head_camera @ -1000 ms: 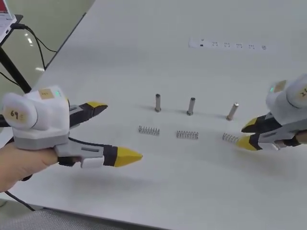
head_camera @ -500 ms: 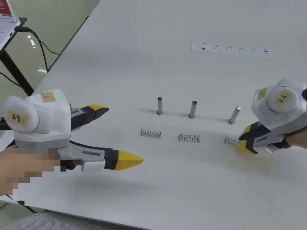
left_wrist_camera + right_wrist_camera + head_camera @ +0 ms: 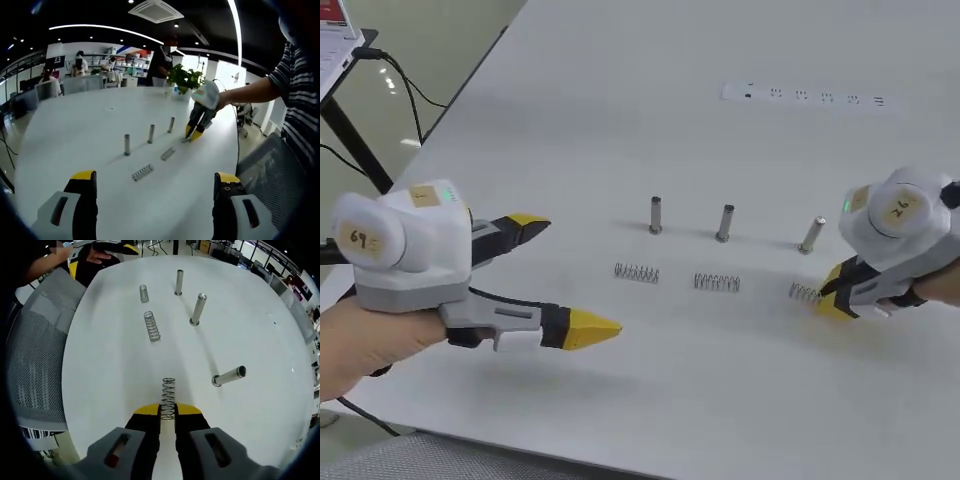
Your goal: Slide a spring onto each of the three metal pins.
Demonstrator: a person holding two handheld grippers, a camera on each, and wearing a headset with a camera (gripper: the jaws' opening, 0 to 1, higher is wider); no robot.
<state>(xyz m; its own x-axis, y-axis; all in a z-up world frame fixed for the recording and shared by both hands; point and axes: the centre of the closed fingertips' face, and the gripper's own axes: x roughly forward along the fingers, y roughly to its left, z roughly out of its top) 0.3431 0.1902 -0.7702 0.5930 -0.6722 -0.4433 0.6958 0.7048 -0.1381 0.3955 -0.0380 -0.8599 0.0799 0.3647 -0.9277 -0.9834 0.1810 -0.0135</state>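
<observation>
Three short, upright steel pins stand in a row on the wide white bench: the left pin, the middle pin and the right pin. A small coiled wire spring lies on its side on the bench just in front of each: the left spring, the middle spring and the right spring, none of them on a pin. The white right gripper, with black fingers and yellow tips, is low over the bench at the right spring. In the right gripper view its fingers are drawn close together and pinch the near end of the right spring, while the rest of the coil stretches out ahead on the bench, with the right pin just beside it. The matching white left gripper hovers over the near left part of the bench, well apart from the pins. Its fingers are spread wide and hold nothing. A flat white power strip lies far back on the bench.
</observation>
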